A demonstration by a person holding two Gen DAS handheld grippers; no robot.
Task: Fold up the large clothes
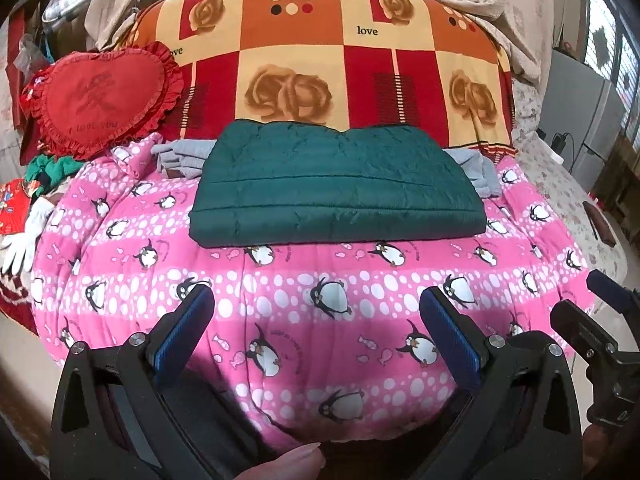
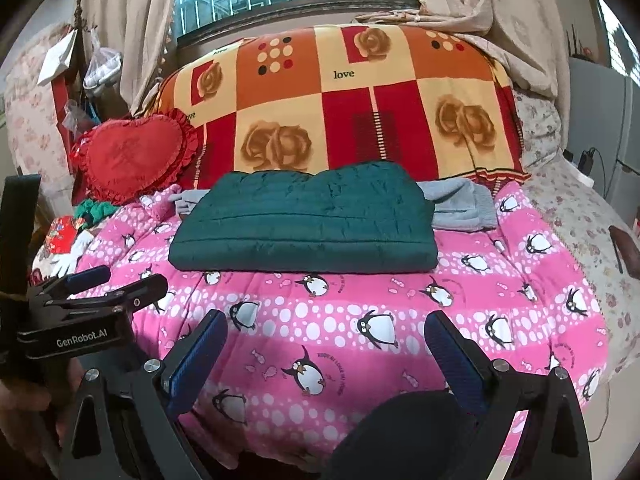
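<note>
A bed (image 1: 560, 184) under a window, spread with a pink penguin quilt (image 1: 320, 280), fills my view. One folded green quilted jacket (image 1: 336, 192) lies flat toward the head edge of the bed, well ahead of my left claw (image 1: 316, 312) and my right claw (image 2: 326, 332); both hover near the foot edge with fingers spread apart, gripping nothing. One grey garment (image 2: 460, 204) pokes out from under the jacket. One red heart cushion (image 1: 96, 96) leans at the far left corner.
</note>
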